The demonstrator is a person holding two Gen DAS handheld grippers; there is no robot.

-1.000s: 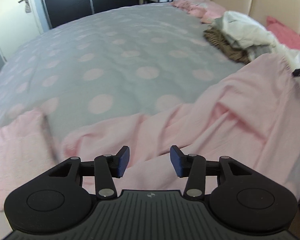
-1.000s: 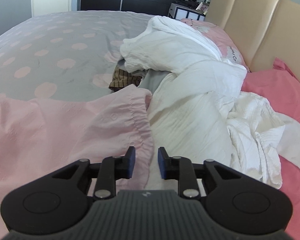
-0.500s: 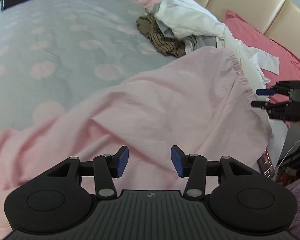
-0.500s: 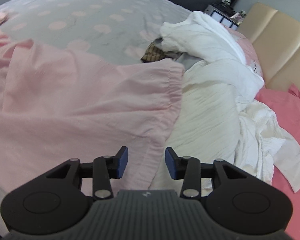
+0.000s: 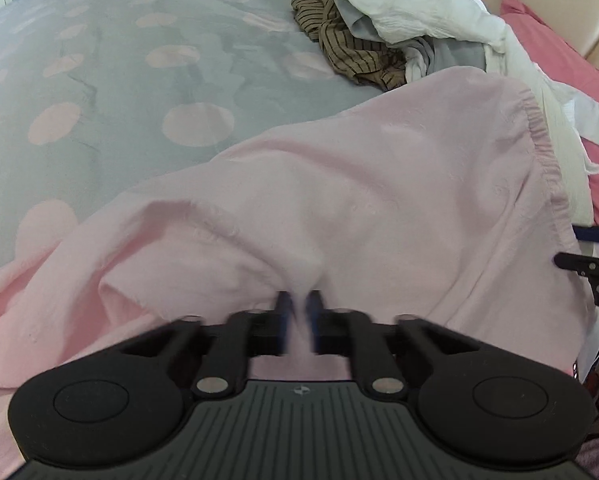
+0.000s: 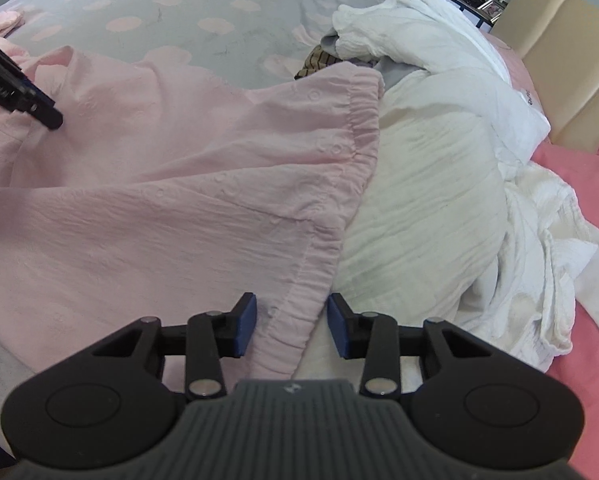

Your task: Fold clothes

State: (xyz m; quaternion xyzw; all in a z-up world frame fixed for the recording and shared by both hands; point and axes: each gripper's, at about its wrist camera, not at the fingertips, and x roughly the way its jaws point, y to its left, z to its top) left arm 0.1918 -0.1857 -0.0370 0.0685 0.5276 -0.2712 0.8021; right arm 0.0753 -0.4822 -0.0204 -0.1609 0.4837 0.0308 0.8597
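My left gripper (image 5: pixel 299 320) has its jaws pinched shut on a raised fold of the pink garment (image 5: pixel 379 184), spread along the bed's (image 5: pixel 119 92) near edge. My right gripper (image 6: pixel 291 322) has just been narrowing its jaws; they stand apart, straddling the garment's elastic hem, not pressing. White laundry pile (image 6: pixel 439 140) lies toward the headboard.

Left tongs (image 5: pixel 299 312) motion-blurred

Garment (image 5: pixel 379 184) on bed (image 5: pixel 119 80); clothes heap (image 6: pixel 439 120) right, perhaps overlapping.
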